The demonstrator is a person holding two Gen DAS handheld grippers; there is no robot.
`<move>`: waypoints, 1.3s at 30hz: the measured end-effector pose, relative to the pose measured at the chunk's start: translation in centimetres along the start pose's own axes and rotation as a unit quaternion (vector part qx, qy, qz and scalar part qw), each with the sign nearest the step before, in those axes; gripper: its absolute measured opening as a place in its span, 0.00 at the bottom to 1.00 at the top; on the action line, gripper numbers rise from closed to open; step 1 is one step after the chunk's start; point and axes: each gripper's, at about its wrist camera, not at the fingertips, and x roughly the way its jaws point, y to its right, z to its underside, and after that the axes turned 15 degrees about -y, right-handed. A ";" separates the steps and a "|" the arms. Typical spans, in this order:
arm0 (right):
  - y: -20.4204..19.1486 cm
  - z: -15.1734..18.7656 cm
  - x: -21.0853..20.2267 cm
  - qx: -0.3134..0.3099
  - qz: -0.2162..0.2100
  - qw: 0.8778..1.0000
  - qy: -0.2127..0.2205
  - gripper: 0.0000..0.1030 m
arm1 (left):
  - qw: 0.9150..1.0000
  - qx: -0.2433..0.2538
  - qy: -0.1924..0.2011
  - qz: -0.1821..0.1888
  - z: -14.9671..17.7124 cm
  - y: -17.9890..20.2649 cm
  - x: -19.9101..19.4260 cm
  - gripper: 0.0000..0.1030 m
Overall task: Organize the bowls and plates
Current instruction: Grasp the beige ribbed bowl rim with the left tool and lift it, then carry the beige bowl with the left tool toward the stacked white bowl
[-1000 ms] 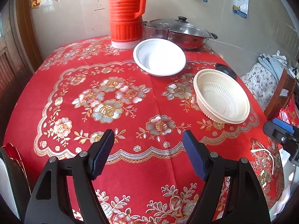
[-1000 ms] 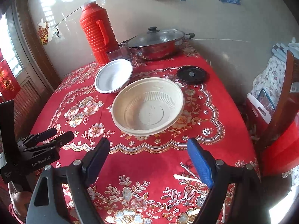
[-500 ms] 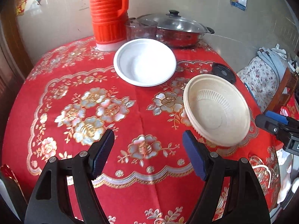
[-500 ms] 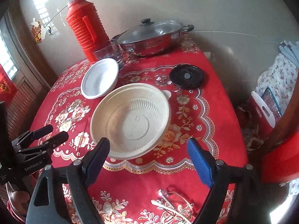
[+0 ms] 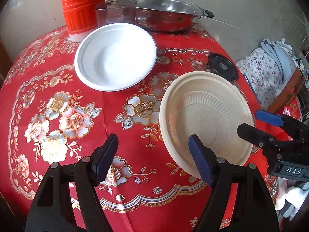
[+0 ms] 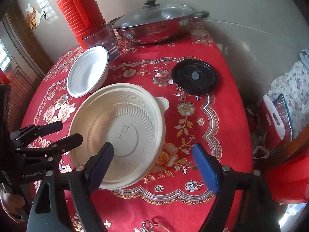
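Note:
A cream ribbed plastic bowl [image 5: 206, 119] sits on the red flowered tablecloth [image 5: 81, 100]; it also shows in the right wrist view [image 6: 119, 129]. A white plate [image 5: 115, 56] lies behind it to the left, and shows in the right wrist view [image 6: 87, 71]. My left gripper [image 5: 153, 154] is open and empty, its right finger over the bowl's near left rim. My right gripper [image 6: 152, 160] is open and empty, its left finger over the bowl's near edge. Each gripper appears in the other's view [image 5: 268, 127] [image 6: 46, 135].
A red thermos [image 5: 81, 7], a glass [image 5: 115, 11] and a lidded steel pan [image 5: 166, 13] stand at the back by the wall. A black lid [image 6: 194, 76] lies right of the bowl. A chair with cloth [image 5: 270, 71] stands past the table's right edge.
Both grippers have moved forward toward the cream bowl, which now looms larger and lies partly between the fingers of each. Neither has closed.

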 end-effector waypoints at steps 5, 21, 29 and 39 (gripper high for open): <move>0.0 -0.4 0.7 -0.016 0.015 1.000 -0.008 0.59 | 1.000 -0.008 -0.010 0.015 -1.1 0.2 0.6 0.74; -2.5 1.0 -0.5 -0.048 0.016 0.999 0.013 0.30 | 0.999 0.008 -0.046 0.023 0.0 0.7 1.9 0.19; -6.1 2.2 -0.9 -0.081 0.027 0.996 0.019 0.33 | 0.999 -0.010 -0.029 0.019 3.2 -2.1 -0.8 0.19; -13.2 2.7 -1.0 -0.141 0.011 0.990 0.023 0.33 | 0.999 -0.054 0.002 0.002 7.8 -8.3 -5.4 0.19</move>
